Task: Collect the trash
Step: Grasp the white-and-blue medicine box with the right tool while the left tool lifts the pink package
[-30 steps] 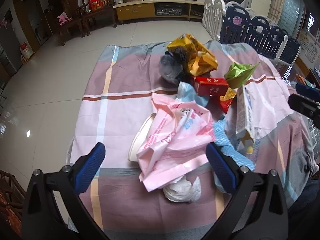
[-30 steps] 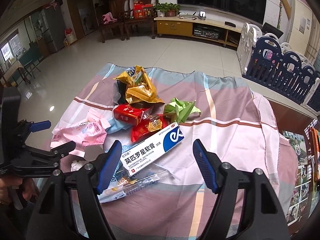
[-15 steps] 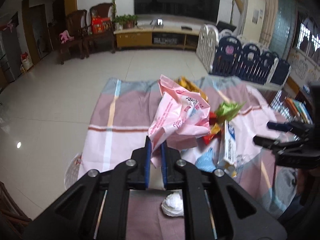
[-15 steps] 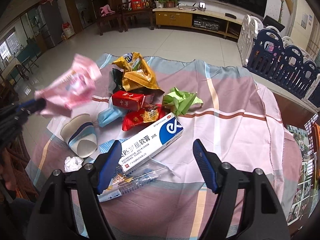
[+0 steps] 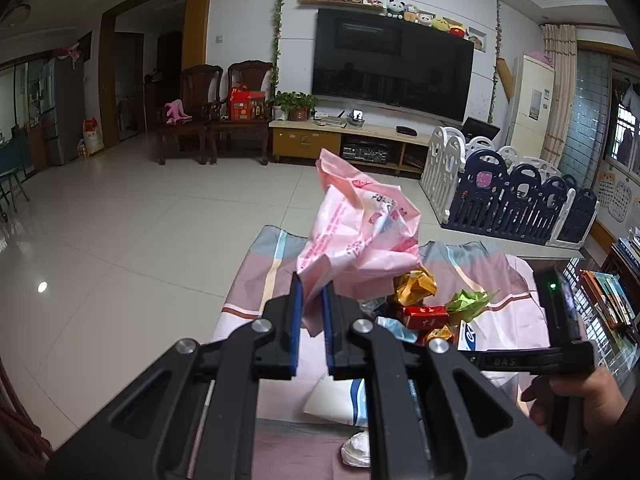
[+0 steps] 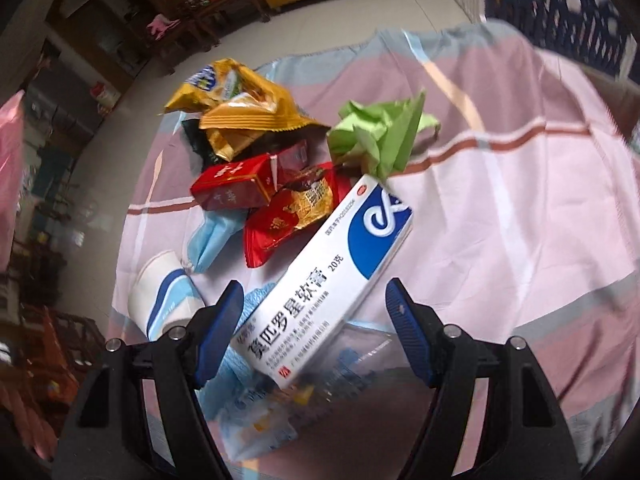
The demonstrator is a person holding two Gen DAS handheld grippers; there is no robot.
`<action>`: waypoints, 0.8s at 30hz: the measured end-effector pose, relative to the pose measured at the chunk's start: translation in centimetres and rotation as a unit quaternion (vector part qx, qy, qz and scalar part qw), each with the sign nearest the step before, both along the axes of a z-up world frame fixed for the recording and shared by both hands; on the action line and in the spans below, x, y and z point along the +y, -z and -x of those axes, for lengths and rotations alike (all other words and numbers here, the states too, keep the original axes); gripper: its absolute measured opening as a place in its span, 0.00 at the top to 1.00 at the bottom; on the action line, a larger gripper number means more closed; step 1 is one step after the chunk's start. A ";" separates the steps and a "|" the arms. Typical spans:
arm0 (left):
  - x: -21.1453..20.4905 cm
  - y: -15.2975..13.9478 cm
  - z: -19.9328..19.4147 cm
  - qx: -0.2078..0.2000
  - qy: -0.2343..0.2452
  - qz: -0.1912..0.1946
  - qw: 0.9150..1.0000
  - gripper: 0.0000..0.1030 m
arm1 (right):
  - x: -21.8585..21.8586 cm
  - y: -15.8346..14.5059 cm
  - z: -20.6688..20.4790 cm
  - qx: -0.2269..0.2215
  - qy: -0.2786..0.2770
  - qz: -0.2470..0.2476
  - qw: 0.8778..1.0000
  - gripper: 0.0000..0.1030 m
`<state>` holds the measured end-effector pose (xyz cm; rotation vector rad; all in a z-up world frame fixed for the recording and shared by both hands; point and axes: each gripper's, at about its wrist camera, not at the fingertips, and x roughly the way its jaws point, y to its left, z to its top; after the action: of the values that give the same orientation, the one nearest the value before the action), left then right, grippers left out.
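Left wrist view, lower centre: left gripper (image 5: pixel 311 322) is clamped on a bottom fold of the pink plastic bag (image 5: pixel 360 232) — bag bunches up above the pads, clear of the cloth, likely held up to serve as the trash sack. Below it, the striped tablecloth (image 5: pixel 256 272) with the pile at centre right: gold wrapper (image 5: pixel 414 285), red box (image 5: pixel 426 316), green paper (image 5: pixel 470 300). A crumpled white tissue (image 5: pixel 356 453) lies at the bottom edge. At lower right a hand (image 5: pixel 580 396) holds the other tool's handle.

Right wrist view: at left of frame a paper cup (image 6: pixel 162 296) lies on its side, a light blue wrapper (image 6: pixel 212 238) just beside it. Centre: yellow snack bags (image 6: pixel 240 108), red carton (image 6: pixel 234 188), red-gold packet (image 6: pixel 292 212) overlapping each other, crumpled green paper (image 6: pixel 380 132) at upper right of the pile. The white-and-blue ointment box (image 6: pixel 332 284) runs diagonally, near end between the fingers of the right gripper (image 6: pixel 314 334) — jaws wide apart, pads not touching it, so nothing gripped. Box looks like the next pick; its long side crosses the jaws at an angle, so a clean pinch may need a wrist turn. Clear plastic packaging (image 6: pixel 344 364) sits under the box's near end, blurred.
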<state>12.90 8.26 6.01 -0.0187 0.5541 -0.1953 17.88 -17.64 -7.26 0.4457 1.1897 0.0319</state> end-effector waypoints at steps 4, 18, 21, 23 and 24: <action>0.2 0.4 -0.2 0.009 -0.002 0.001 1.000 0.90 | 0.1 1.3 -0.9 0.012 0.010 0.015 1.000 0.30; 0.6 0.8 -0.7 0.025 -0.013 0.007 1.000 0.88 | -0.1 -2.4 1.7 -0.014 -0.023 -0.019 0.999 0.59; 0.3 1.0 -0.9 0.029 -0.011 0.008 0.999 0.88 | -0.4 -4.5 3.0 -0.044 -0.030 -0.015 0.998 0.60; 0.1 1.1 -1.0 0.031 -0.009 0.007 0.999 0.88 | -0.6 -5.7 3.4 -0.067 -0.039 -0.008 0.997 0.60; -0.1 1.0 -1.1 0.032 -0.007 0.005 0.999 0.88 | -0.5 -6.4 3.5 -0.078 -0.047 0.004 0.996 0.60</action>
<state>13.98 8.18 5.03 -0.0395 0.6168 -0.1838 14.38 -18.11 -0.90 0.3731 1.0568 0.1414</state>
